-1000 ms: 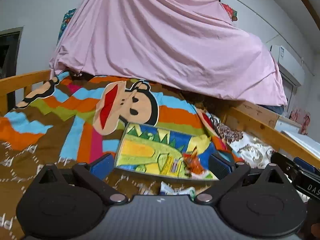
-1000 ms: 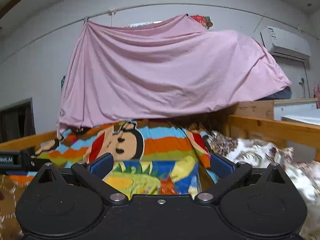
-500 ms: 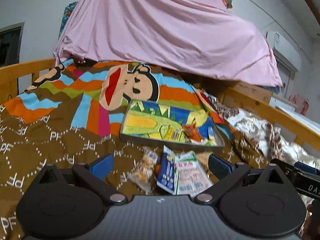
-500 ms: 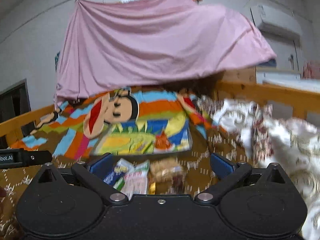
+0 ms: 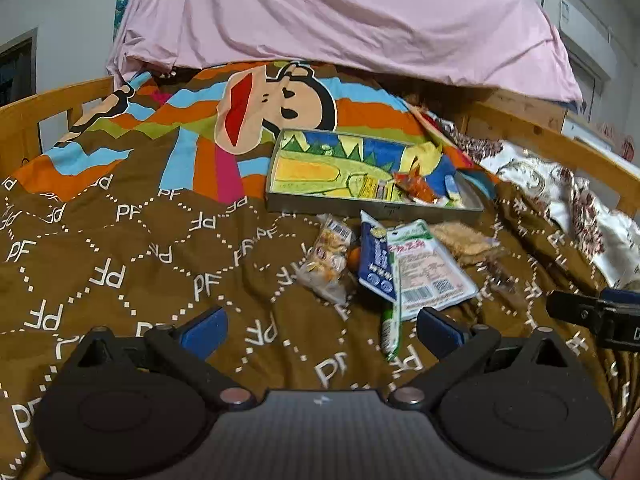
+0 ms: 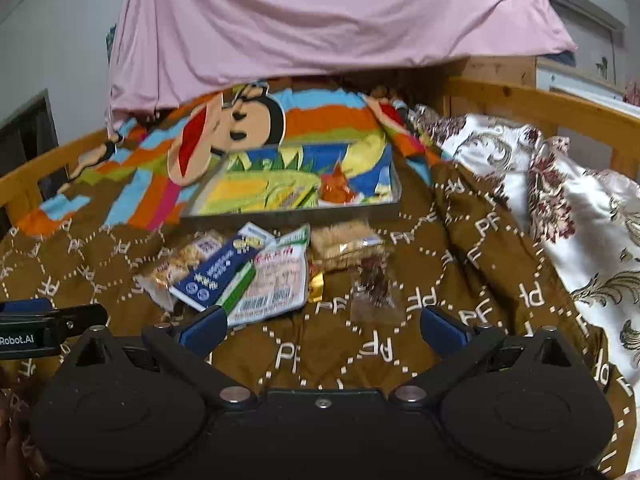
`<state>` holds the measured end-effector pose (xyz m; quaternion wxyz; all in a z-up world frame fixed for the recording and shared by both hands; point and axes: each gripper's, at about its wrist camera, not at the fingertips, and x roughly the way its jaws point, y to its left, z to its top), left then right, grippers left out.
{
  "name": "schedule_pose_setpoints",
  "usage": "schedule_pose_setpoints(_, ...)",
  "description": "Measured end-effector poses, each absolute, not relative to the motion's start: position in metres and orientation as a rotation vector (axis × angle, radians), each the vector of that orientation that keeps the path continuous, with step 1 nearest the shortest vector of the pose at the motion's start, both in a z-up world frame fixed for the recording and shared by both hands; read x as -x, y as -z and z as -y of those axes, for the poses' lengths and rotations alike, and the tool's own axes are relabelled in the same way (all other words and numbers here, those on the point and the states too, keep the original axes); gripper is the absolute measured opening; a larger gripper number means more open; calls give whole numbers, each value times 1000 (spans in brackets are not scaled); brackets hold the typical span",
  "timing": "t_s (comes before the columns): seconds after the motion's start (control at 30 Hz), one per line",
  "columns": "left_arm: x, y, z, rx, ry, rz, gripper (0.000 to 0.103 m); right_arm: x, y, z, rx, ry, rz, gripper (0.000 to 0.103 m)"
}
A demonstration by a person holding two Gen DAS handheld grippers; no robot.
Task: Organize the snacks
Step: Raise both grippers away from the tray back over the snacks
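left gripper (image 5: 320, 330): held low over the near part of the brown blanket (image 5: 120, 264), fingers level and pointing toward the far end of the bed; jaws wide apart, nothing between them; blue pads (image 5: 204, 330) showing on both fingers.
right gripper (image 6: 322, 330): same level, forward-pointing pose, just beside the left one; jaws spread wide, empty; its finger also showing at the right edge of the left wrist view.
tray (image 5: 372, 205): grey, shallow, cartoon-printed inside, lying on the blanket beyond the loose packets, toward the far middle of the bed; an orange wrapper (image 5: 414, 186) and small yellow packets (image 5: 380, 190) in its near right part.
loose snacks: clustered on the blanket just in front of the tray's near rim, beyond both grippers.
clear cracker pack (image 5: 330, 258): leftmost of the cluster.
dark blue packet (image 5: 376, 258): just right of it, overlapping the pink-and-white packet (image 5: 430, 270).
green stick (image 5: 390, 326): nearest the left gripper, close to its right finger.
tan biscuit pack (image 6: 344, 242): right of the cluster, near the tray's rim.
small dark packet (image 6: 374, 280): nearer, ahead of the right gripper; blurred.
pink sheet (image 5: 340, 12): draped over the far end of the bed.
floral cover (image 6: 560, 200): along the right edge.
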<state>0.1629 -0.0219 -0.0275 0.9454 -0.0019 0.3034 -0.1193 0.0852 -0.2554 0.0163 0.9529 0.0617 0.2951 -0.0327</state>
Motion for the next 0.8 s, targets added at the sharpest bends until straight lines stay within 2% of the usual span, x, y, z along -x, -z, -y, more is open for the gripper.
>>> schedule_pose_setpoints(0.47, -186, 38, 21, -81, 245, -668, 102, -108, 1, 243, -89, 16, -724, 102)
schedule_pose_setpoints(0.8, -217, 32, 14, -101, 291, -644, 102, -126, 15, 243, -174, -37, -804, 102)
